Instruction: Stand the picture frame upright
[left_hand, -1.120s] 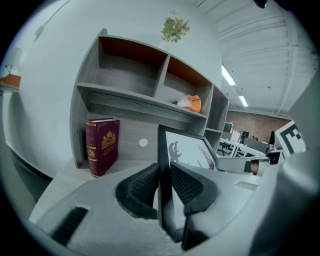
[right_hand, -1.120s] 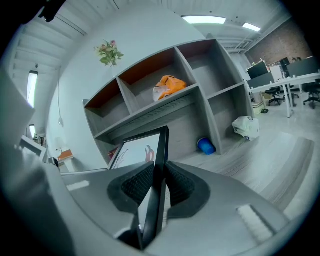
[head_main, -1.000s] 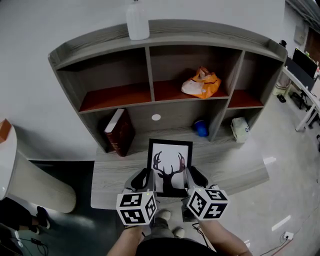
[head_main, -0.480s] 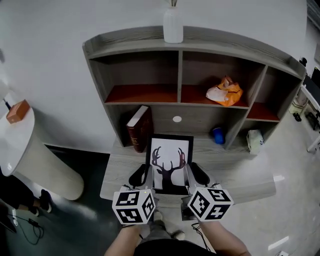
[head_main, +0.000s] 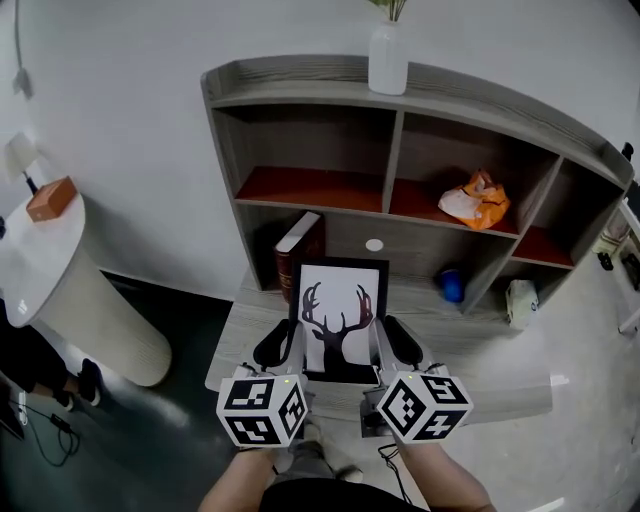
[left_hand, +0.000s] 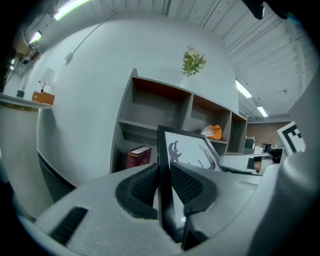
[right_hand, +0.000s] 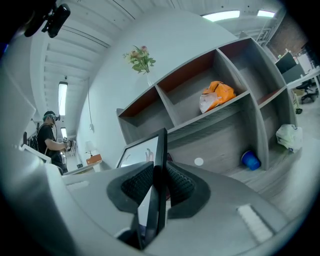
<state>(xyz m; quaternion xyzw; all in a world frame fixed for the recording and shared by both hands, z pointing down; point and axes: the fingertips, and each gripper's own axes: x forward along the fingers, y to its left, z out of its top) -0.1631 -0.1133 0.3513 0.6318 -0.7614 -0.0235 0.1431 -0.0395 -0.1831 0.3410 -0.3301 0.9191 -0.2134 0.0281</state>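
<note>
A black picture frame (head_main: 338, 320) with a dark deer-antler print is raised off the grey desk (head_main: 470, 340), tilted back toward the shelf unit. My left gripper (head_main: 290, 345) is shut on the frame's left edge (left_hand: 164, 175). The right gripper (head_main: 384, 342) is shut on its right edge (right_hand: 159, 170). In both gripper views the ribbed pads press on the frame's black rim from both sides. The frame's lower edge is hidden behind the marker cubes in the head view.
A grey shelf unit (head_main: 400, 160) stands at the back of the desk. It holds a dark red book (head_main: 300, 250), an orange bag (head_main: 478, 200), a blue cup (head_main: 452, 285), a white object (head_main: 520, 298) and a white vase (head_main: 388, 55) on top. A white round table (head_main: 45, 260) is at left.
The head view has swung so the shelf sits further right and the frame looks more raised and upright. Both grippers have kept their hold on the frame's sides.
</note>
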